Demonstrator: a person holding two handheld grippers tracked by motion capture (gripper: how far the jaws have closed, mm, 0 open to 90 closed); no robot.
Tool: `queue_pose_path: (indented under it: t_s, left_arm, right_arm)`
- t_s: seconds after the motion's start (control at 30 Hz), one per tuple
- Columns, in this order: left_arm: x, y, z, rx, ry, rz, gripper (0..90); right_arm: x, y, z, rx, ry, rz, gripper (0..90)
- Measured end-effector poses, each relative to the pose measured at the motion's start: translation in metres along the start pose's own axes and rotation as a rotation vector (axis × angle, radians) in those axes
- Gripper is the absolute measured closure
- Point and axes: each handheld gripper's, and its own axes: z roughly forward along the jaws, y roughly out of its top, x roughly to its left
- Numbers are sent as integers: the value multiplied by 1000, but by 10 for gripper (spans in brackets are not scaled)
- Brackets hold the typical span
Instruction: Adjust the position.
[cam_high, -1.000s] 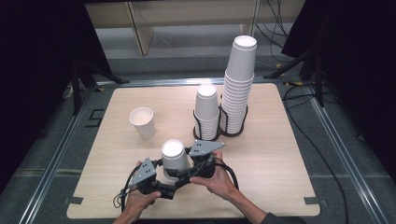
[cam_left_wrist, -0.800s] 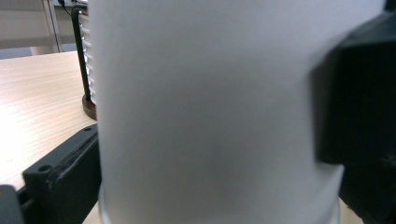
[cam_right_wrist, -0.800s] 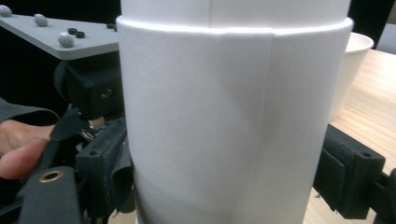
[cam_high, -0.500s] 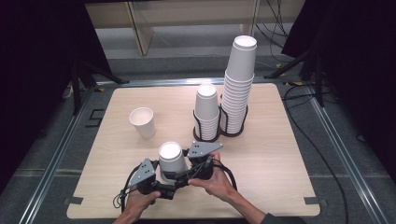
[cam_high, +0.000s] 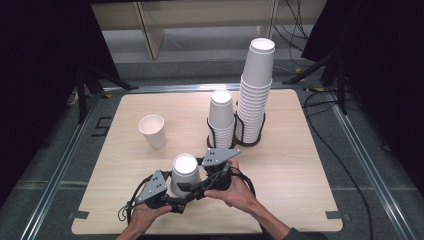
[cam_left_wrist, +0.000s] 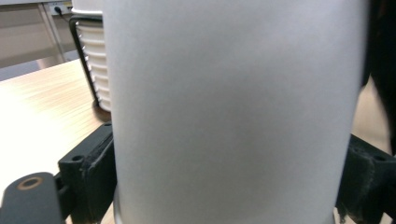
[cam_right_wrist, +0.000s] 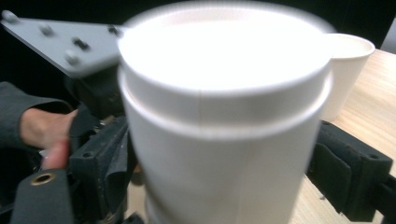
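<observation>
A white paper cup (cam_high: 184, 172) stands upright near the table's front edge, and both grippers hold it. My left gripper (cam_high: 172, 195) comes in from the lower left, with a black jaw against each side of the cup (cam_left_wrist: 233, 112). From the right, my right gripper (cam_high: 200, 181) is also shut on this cup (cam_right_wrist: 219, 154), one jaw on each side. A second rim line runs just under the cup's top edge, as with two nested cups. Another single cup (cam_high: 152, 131) stands open side up at the left and also appears behind the held cup (cam_right_wrist: 348, 70).
Two stacks of upside-down cups stand in black wire holders at centre right: a short stack (cam_high: 221, 117) and a tall stack (cam_high: 256, 90). The short stack's holder appears behind the held cup (cam_left_wrist: 86, 65). A person's hands (cam_high: 235, 192) hold the grippers at the wooden table's (cam_high: 300, 165) front edge.
Almost nothing: the held cup and both grippers have shifted only slightly near the front edge.
</observation>
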Motion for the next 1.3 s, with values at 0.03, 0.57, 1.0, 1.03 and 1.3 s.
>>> queue_pose_path:
  t_s: [0.03,0.57,1.0,1.03,1.3]
  left_arm:
    - [1,0,-1,17,-3,23,109]
    - [-5,3,-5,253,-3,272,142]
    - [-13,3,-3,330,-23,353,146]
    - [-13,4,-4,337,-20,366,146]
    - [-16,3,-3,351,-36,397,146]
  right_arm:
    - [0,2,-3,11,0,-16,153]
    - [-2,13,-22,177,56,-93,156]
    - [3,5,-12,284,92,-137,169]
    - [3,4,-11,284,93,-137,172]
    - [3,0,-6,311,121,-123,202]
